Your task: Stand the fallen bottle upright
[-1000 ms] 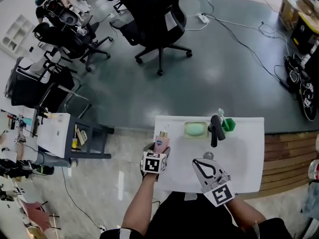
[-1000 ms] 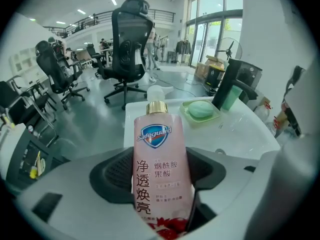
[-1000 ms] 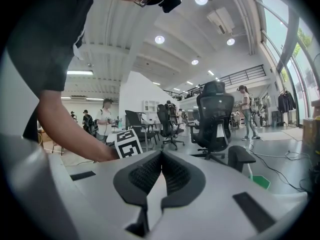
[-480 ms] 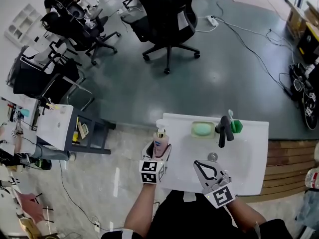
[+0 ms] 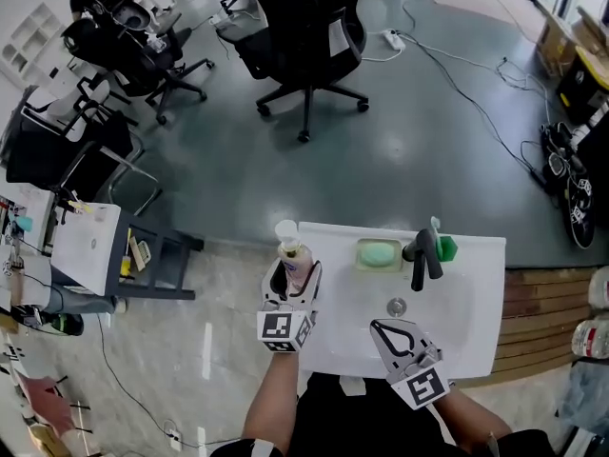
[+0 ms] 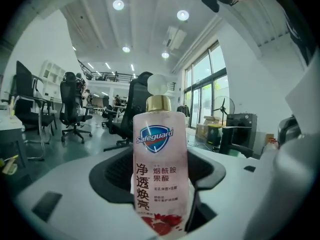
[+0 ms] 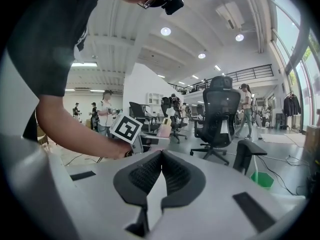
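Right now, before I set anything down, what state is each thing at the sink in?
Bottle: upright, pump on top, gripped in the left gripper by the sink's left edge.
Left gripper: shut on the bottle.
Right gripper: shut, empty, over the sink's near edge.
Tap: no water seen running.
Soap bar: lying in its dish.

Our left gripper (image 5: 296,270) is at the sink's (image 5: 481,255) left edge, pointing near level, jaws clamped on the upright bottle (image 5: 293,253). Our right gripper (image 5: 380,327) hovers over the sink's near side, jaws together and empty.
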`<state>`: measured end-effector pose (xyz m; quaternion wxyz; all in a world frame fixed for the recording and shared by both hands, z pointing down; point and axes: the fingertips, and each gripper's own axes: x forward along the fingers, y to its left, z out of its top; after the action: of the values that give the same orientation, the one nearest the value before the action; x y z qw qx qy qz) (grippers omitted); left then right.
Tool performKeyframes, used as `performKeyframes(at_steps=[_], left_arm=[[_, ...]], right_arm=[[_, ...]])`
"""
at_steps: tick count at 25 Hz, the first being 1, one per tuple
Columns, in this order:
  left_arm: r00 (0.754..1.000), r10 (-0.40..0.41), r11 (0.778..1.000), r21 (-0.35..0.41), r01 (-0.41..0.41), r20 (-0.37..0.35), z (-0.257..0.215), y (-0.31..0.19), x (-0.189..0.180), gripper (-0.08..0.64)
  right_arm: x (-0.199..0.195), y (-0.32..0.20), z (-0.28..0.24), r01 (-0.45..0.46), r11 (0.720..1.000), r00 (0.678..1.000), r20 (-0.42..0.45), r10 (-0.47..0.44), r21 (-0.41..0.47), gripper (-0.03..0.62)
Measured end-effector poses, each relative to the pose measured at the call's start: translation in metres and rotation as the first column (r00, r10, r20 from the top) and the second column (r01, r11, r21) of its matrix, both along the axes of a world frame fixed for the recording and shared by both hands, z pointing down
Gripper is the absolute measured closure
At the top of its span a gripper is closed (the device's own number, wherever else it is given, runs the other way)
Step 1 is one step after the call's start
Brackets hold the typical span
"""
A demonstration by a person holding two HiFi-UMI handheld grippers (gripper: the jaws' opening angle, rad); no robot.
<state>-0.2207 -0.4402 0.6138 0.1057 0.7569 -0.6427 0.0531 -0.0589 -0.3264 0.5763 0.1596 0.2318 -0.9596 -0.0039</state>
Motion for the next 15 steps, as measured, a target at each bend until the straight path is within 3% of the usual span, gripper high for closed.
performKeyframes(at_steps=[4,8,15], left_arm=[[0.999,-0.039,0.996,0.079,0.04,-0.012,0.003,-0.029,-0.01,0.249],[0.996,-0.084,0.99,0.109,0.085,-0.012,0.012,-0.052,-0.018,0.249],[0.989,-0.139,0.979,0.161,0.128,0.057,0.014,-0.057,-0.016,0.245]], right_arm=[[0.004,-0.006,0.014,-0.012,1.0,0.999,-0.037,0.012,-0.017,0.578],[0.004,-0.011,0.025,-0.016,0.999,0.999,-0.04,0.014,-0.034,0.578],[0.009,-0.021,0.038,-0.03,0.998,0.999,-0.033,0.028,-0.052,0.578]])
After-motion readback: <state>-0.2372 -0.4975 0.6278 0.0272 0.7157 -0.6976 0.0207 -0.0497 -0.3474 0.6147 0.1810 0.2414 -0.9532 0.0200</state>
